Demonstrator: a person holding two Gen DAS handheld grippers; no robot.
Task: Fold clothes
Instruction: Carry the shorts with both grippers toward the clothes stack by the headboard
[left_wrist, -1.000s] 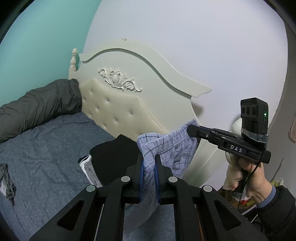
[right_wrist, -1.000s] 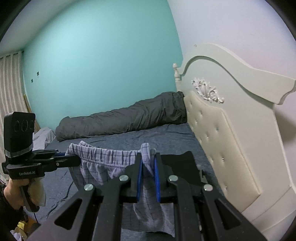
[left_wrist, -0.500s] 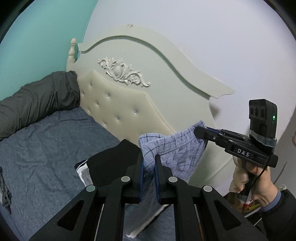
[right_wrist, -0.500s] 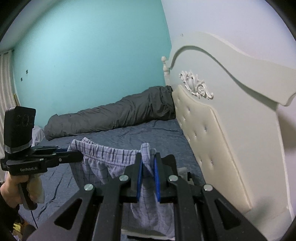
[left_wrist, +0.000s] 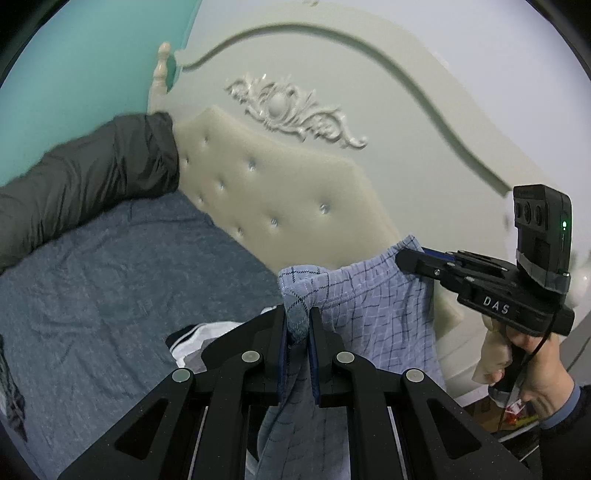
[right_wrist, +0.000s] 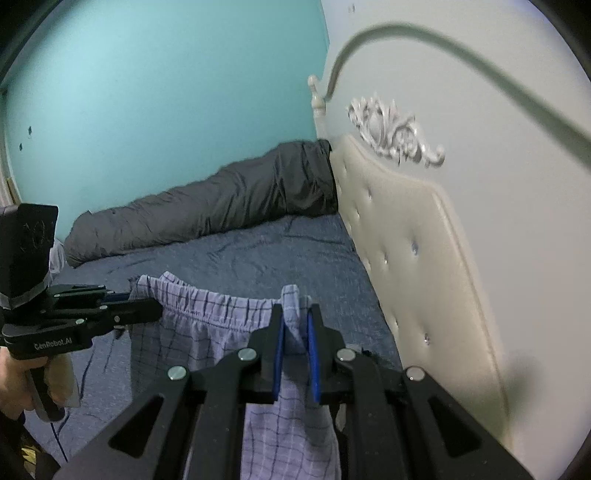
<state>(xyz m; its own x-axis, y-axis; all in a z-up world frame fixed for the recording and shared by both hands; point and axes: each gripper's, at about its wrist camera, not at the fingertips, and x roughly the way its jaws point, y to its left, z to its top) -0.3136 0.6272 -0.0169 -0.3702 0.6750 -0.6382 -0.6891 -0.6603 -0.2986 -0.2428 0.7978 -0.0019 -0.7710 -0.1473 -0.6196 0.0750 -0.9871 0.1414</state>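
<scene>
Light purple checked shorts (left_wrist: 373, 314) with an elastic waistband hang in the air above the bed, stretched between both grippers. My left gripper (left_wrist: 298, 325) is shut on one end of the waistband. My right gripper (right_wrist: 295, 325) is shut on the other end; it also shows in the left wrist view (left_wrist: 406, 258). In the right wrist view the left gripper (right_wrist: 147, 308) pinches the far corner of the shorts (right_wrist: 207, 317). The lower part of the shorts hangs down behind the gripper bodies.
A blue-grey bed sheet (left_wrist: 110, 280) lies below. A dark rolled duvet (right_wrist: 207, 218) lies along the teal wall. A cream tufted headboard (left_wrist: 280, 199) stands close by. Folded dark and white clothes (left_wrist: 195, 339) lie under the shorts.
Both grippers have carried the stretched shorts closer to the headboard and tilted downward. The grip on the waistband is unchanged.
</scene>
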